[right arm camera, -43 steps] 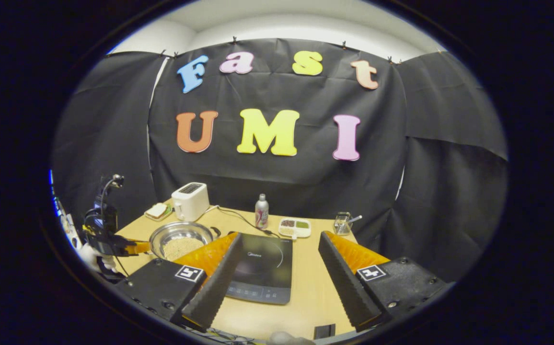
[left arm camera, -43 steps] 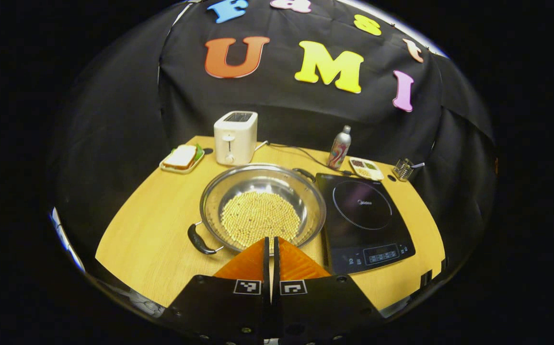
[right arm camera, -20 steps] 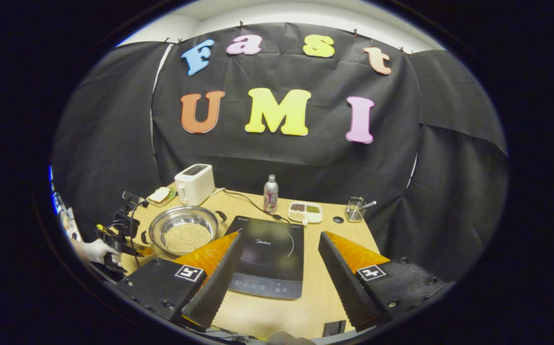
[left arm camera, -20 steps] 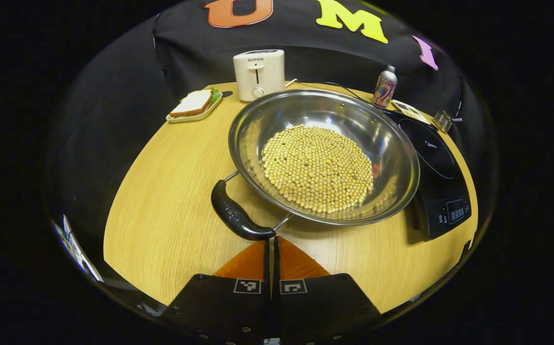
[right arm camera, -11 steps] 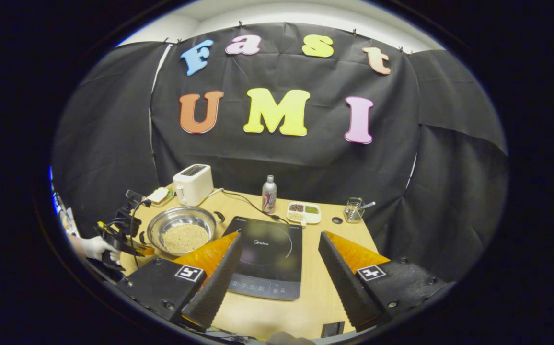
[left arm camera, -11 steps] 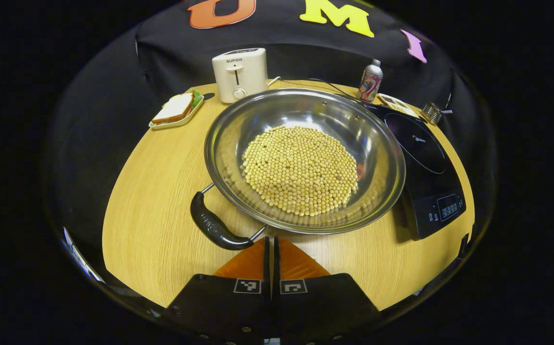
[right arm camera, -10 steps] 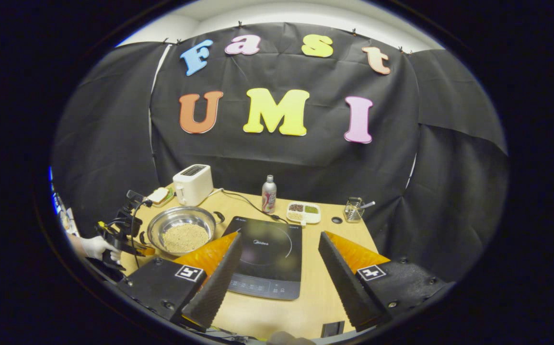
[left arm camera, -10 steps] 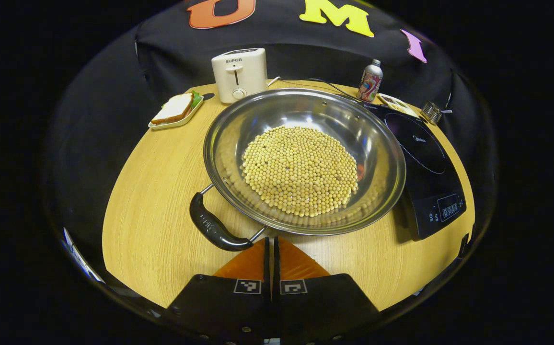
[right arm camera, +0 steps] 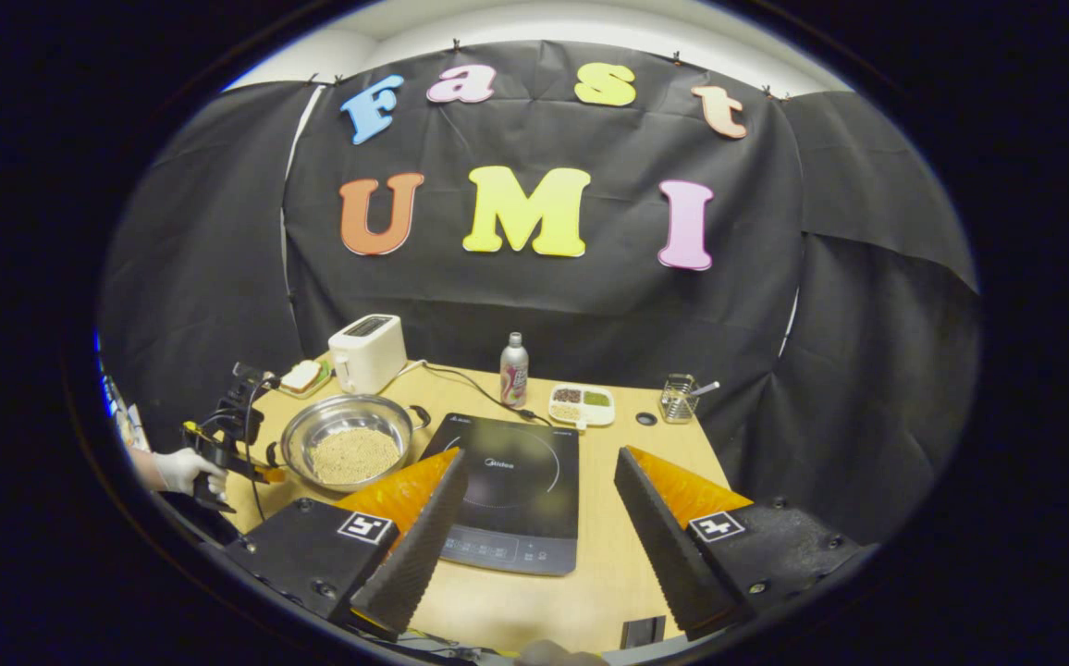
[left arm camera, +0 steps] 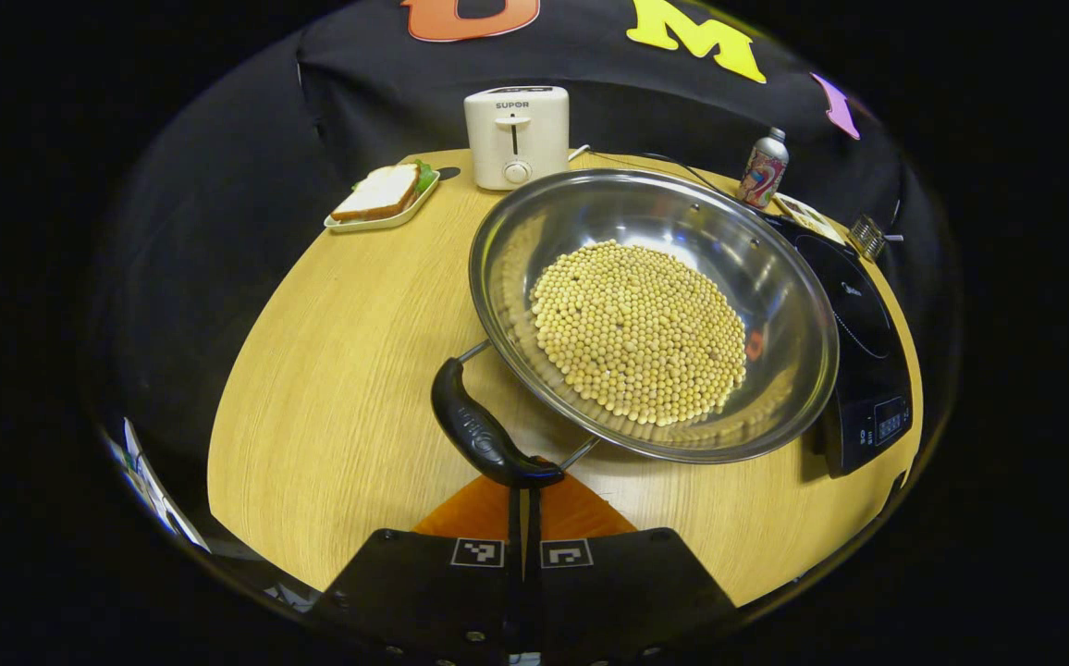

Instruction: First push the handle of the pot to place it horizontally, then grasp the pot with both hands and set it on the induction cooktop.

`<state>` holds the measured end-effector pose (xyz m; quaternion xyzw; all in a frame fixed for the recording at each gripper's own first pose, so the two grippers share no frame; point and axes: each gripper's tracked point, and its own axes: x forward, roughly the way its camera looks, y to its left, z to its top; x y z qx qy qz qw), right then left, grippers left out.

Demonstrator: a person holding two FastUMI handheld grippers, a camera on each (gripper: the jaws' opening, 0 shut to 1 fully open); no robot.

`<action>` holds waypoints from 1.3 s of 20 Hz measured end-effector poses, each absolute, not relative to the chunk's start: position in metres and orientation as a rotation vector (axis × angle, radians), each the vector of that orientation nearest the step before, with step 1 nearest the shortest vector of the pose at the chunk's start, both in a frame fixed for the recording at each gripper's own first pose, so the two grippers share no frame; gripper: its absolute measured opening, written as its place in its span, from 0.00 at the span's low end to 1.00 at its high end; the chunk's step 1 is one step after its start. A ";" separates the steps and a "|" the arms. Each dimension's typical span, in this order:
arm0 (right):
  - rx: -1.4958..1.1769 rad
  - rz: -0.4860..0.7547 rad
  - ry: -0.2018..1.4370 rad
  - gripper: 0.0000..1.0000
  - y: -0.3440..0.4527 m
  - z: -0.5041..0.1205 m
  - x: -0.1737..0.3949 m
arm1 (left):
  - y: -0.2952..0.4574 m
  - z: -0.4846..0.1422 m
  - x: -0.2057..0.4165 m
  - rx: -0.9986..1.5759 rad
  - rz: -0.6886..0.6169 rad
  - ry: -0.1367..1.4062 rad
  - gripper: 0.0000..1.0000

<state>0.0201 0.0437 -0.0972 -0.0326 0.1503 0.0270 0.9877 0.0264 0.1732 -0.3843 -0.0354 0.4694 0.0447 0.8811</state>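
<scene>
**Closed left tongs at the pot handle, right tongs wide over the bench edge**

In the left gripper view, the left tongs (left arm camera: 524, 495) sit at the bottom with their two fingers pressed together, nothing between them. Their tips are right at the near end of the black handle (left arm camera: 484, 433) of the pot (left arm camera: 780, 277); whether they actually touch it I cannot tell. The handle runs slantwise from the tips toward the upper left, joined to the steel rim by two thin wire arms. The pot stands on the wooden bench (left arm camera: 340, 370) and holds a round heap of pale yellow beans (left arm camera: 641, 331). Its far right side is just beside the black induction cooktop (left arm camera: 858, 324), perhaps overlapping its edge; the pot is not on the cooking ring.

Farther back on the bench are a tray with a sandwich (left arm camera: 385, 191) to the left, a white toaster (left arm camera: 516, 136) behind the pot, and a patterned bottle (left arm camera: 762, 171) to the right.

In the right gripper view, the right tongs (right arm camera: 539, 518) are spread wide and hold nothing, hanging above the near edge of the bench with the cooktop's control strip between the fingers. Beyond them lie the cooktop (right arm camera: 511, 481) and, to its left, the pot (right arm camera: 299, 439). At the far left a gloved hand (right arm camera: 181, 469) holds the left tongs (right arm camera: 268, 474) beside the pot. Near the back wall stand the toaster (right arm camera: 367, 352), the bottle (right arm camera: 513, 370), a divided dish (right arm camera: 581, 404) and a small wire holder (right arm camera: 679, 396).
</scene>
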 end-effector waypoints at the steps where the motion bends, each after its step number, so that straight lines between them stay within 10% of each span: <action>1: -0.067 0.055 0.302 0.97 0.044 -0.097 0.020 | 0.176 -0.384 0.027 -0.071 0.097 0.979 0.00; 26: -0.036 0.073 0.325 1.00 0.051 -0.106 0.013 | 0.155 -0.359 0.037 -0.053 -0.050 1.004 0.00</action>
